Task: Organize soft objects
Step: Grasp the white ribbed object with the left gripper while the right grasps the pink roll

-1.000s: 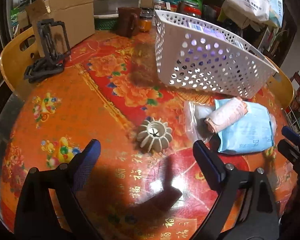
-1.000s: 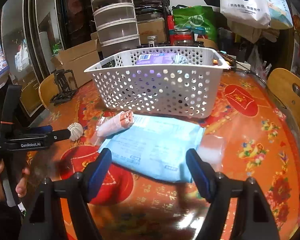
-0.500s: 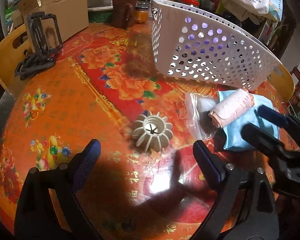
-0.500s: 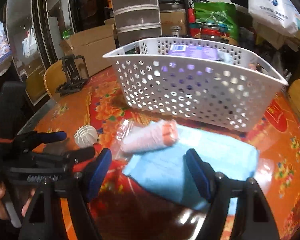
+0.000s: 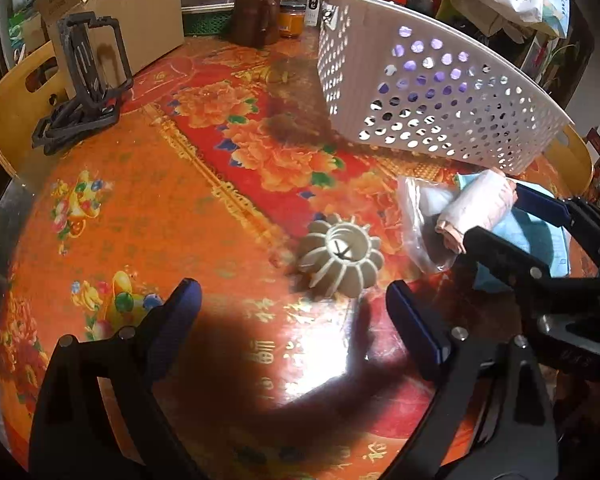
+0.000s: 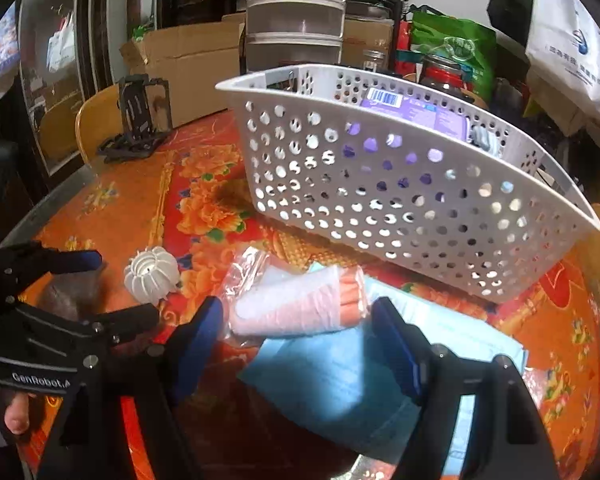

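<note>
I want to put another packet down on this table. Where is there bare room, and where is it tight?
Free: the wide cloth between the black stand, the ribbed white ball and the white basket.

Crowded: in front of the basket, where the pink roll lies on the blue packet, with both grippers close.

From my right camera I see my right gripper (image 6: pixel 296 344) with its jaws spread, and a pink roll in clear wrap (image 6: pixel 300 306) between the blue pads without touching them, lying on a light blue pack (image 6: pixel 340 376). Behind stands the white perforated basket (image 6: pixel 400 200) holding a purple packet (image 6: pixel 412 114). At left, my left gripper (image 6: pixel 112 288) sits wide open near a white ribbed ball (image 6: pixel 152 274).
</note>
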`<state>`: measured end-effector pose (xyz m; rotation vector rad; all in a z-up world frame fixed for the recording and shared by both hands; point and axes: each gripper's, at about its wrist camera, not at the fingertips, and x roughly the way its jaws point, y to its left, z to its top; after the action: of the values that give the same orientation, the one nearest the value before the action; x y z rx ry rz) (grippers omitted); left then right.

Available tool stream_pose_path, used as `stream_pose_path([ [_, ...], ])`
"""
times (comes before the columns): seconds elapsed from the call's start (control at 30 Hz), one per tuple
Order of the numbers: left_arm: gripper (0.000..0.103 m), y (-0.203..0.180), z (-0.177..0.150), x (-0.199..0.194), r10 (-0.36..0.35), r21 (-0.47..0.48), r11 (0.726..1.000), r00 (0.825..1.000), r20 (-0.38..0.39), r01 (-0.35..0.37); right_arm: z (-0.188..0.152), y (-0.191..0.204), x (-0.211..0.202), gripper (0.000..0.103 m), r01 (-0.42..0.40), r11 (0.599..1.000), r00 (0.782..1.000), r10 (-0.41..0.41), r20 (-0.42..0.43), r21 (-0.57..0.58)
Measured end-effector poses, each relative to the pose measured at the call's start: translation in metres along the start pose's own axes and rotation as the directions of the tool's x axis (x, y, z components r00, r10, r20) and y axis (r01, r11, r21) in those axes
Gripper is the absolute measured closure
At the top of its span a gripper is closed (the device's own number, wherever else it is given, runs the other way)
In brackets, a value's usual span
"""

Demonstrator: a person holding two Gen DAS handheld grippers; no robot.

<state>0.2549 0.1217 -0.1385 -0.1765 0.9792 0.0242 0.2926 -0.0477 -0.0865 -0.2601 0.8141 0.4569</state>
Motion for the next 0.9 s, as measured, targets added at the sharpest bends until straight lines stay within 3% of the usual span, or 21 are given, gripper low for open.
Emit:
stream_pose_path([
  [0.43,0.011,0.0,0.006,0.006,0.021,0.012,1.0,1.0,-0.01,-0.02,-0.002,0.016,0.014,0.027,0.052,0.991,0.998,-0.056,-0.031,-0.121],
  [0.57,0.011,-0.004,0.008,0.008,0.023,0.019,1.0,1.0,-0.011,-0.023,-0.005,0.019,0.013,0.031,0.066,0.985,0.997,-0.071,-0.025,-0.16],
  [0.9,0.014,-0.008,0.01,0.011,0.024,0.021,0.999,1.0,0.007,-0.024,-0.007,0.003,-0.019,0.032,0.041,0.995,0.998,-0.037,0.053,-0.086],
])
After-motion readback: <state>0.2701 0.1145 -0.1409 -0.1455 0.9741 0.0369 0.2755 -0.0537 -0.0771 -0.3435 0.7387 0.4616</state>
